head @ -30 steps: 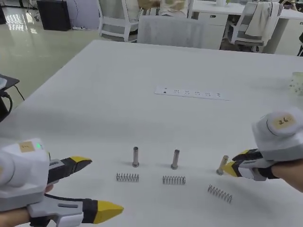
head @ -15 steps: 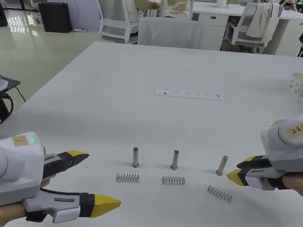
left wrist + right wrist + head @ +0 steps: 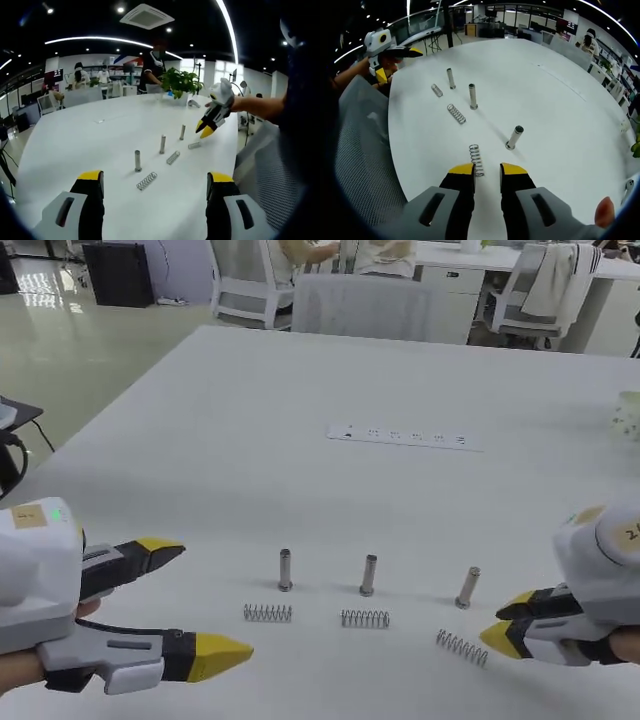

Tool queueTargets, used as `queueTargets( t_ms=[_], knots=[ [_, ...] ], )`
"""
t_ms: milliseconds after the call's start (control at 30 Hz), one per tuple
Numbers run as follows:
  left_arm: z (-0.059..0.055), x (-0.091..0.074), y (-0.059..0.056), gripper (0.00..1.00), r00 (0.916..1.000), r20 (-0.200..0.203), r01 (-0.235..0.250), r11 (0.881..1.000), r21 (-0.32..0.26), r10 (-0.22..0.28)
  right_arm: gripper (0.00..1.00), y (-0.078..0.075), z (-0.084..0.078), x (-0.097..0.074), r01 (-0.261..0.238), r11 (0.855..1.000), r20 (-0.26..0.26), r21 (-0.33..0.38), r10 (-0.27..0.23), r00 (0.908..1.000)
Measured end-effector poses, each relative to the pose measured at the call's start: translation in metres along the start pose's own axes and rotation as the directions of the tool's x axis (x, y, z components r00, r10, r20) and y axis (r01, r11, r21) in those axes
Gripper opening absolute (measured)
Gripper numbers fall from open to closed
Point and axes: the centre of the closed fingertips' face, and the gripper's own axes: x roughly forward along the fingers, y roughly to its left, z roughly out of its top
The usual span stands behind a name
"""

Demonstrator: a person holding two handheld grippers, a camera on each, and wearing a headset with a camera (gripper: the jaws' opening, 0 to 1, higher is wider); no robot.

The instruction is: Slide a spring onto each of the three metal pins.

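Three short, silver, cylindrical metal pins stand upright in a row on the broad white desk (image 3: 200,420). The middle pin (image 3: 368,575) serves as the mark for the rest. Seen from the person's side, the left pin (image 3: 285,570) stands to its left and the right pin (image 3: 468,587) to its right, each well apart from it.

Three small coiled steel-wire springs lie flat on the desk, none of them on a pin. The middle spring (image 3: 365,619) lies just in front of the middle pin, on the person's side. The left spring (image 3: 268,613) lies off to the left of that pin, before the left pin. The right spring (image 3: 461,647) lies off to its right, somewhat nearer the person and slanted. Far beyond the middle pin, a long white power strip (image 3: 404,437) lies across the desk.

The left hand-held gripper (image 3: 200,598), grey-white with yellow-tipped jaws, hovers well to the left of the middle pin, out past the left spring. Its jaws are spread wide with nothing between them.

The right hand-held gripper (image 3: 505,620), of the same make, sits well to the right of the middle pin, just beside the right spring. In the right gripper view its jaws stand almost together with a narrow gap, gripping nothing. The right spring lies just ahead of one jaw tip, and whether it touches that tip cannot be told.
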Motion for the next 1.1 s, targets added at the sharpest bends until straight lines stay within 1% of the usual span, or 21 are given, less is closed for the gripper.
queueTargets(
  t_ms=[233,433,733,833,1100],
  knots=[
    [0.009,0.000,-0.004,0.81,0.9999,0.009,0.008,1.000,0.022,-0.009,0.15,0.012,-0.008,0.009,-0.039,0.998,-0.044,-0.041,0.037,0.9983],
    [0.013,0.000,-0.006,0.81,0.9997,0.016,0.016,0.999,0.031,-0.016,0.15,0.015,-0.015,0.013,-0.052,0.996,-0.080,-0.067,0.046,0.9957],
    [0.013,0.001,-0.008,0.81,0.9995,0.020,0.022,0.999,0.030,-0.023,0.13,0.013,-0.022,0.018,-0.051,0.994,-0.115,-0.092,0.040,0.9925],
    [0.014,0.001,-0.009,0.81,0.9994,0.024,0.026,0.999,0.029,-0.027,0.12,0.013,-0.023,0.020,-0.055,0.994,-0.118,-0.091,0.044,0.9920],
    [0.012,0.003,-0.012,0.81,0.9988,0.017,0.044,0.998,0.035,-0.045,0.10,0.013,-0.023,0.025,-0.062,0.994,-0.126,-0.091,0.050,0.9907]
  ],
)
